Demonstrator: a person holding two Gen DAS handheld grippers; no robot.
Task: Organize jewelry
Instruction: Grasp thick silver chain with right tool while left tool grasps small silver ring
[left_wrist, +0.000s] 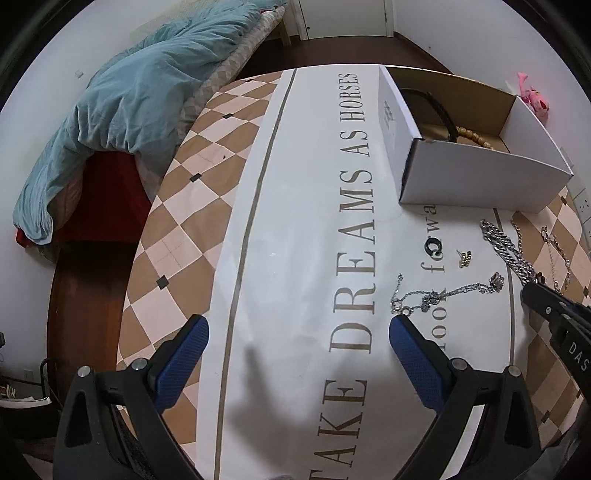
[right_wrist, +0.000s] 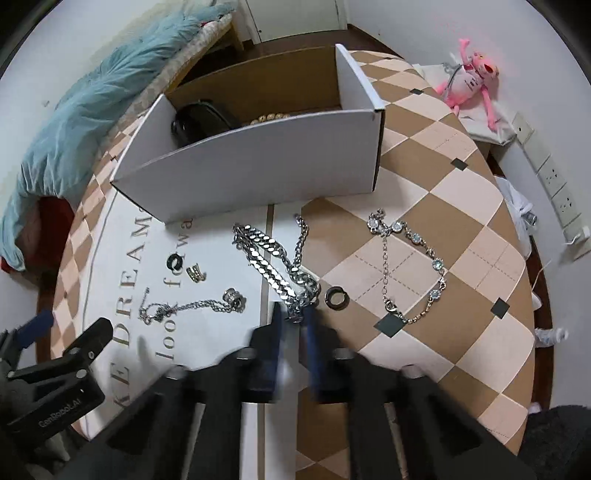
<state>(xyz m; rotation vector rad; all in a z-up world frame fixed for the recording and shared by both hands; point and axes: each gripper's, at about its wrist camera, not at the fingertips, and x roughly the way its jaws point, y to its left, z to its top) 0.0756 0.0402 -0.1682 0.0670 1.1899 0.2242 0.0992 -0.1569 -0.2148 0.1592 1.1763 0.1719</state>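
Note:
A white cardboard box stands at the back of the table and holds a black strap and gold beads; it also shows in the left wrist view. Jewelry lies in front of it. My right gripper is nearly shut around the near end of a heavy silver chain. A thin silver pendant necklace, a black ring, a gold ring, a dark ring and a gem bracelet lie nearby. My left gripper is open and empty, left of the thin necklace.
The round table has a checkered cloth with a white lettered panel. A bed with a teal blanket lies to the left. A pink plush toy and wall sockets are on the right.

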